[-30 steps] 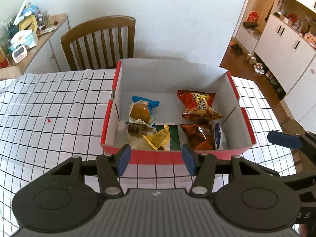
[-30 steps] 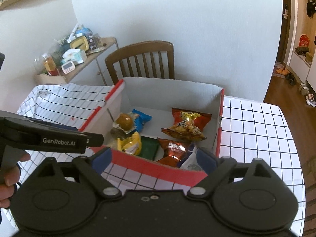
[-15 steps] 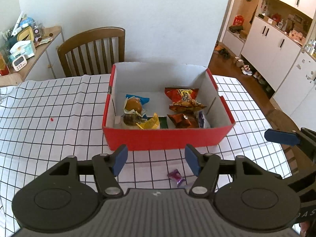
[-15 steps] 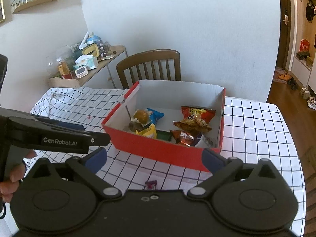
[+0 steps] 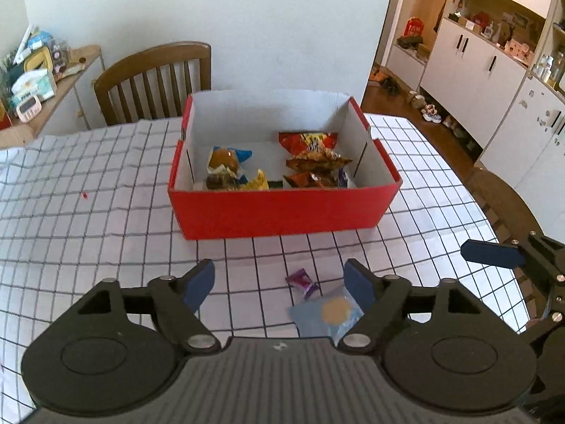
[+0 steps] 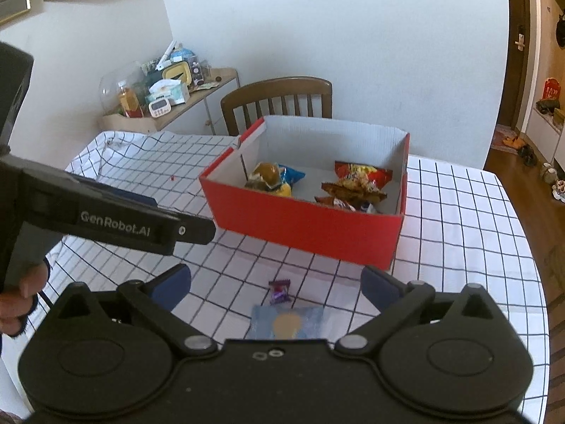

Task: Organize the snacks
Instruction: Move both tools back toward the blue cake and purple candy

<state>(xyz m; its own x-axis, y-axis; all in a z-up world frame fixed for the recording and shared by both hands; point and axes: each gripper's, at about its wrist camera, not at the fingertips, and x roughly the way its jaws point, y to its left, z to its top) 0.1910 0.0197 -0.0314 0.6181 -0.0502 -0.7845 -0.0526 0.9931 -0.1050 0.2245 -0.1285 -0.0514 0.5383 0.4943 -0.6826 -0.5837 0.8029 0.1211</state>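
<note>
A red box (image 5: 282,208) (image 6: 303,226) with white inner walls stands on the checked tablecloth and holds several snack packets: a bun in a blue wrapper (image 5: 226,159) at left, red chip bags (image 5: 310,148) at right. In front of the box lie a small purple candy (image 5: 300,280) (image 6: 279,290) and a pale blue packet with a round biscuit (image 5: 330,314) (image 6: 287,323). My left gripper (image 5: 279,282) hovers before the box, its jaws opening, nothing between them. My right gripper (image 6: 277,282) stands open above the candy and blue packet, empty.
A wooden chair (image 5: 155,81) stands behind the table. A side shelf (image 6: 169,95) with clutter is at the back left. White cupboards (image 5: 487,63) line the room at right. The table's round edge (image 6: 540,282) falls off to the right. A hand (image 6: 17,300) holds the left gripper's handle.
Both grippers have pulled back from over the box toward the near table edge. The purple candy and blue packet have come into view. The left jaws have spread wider.
</note>
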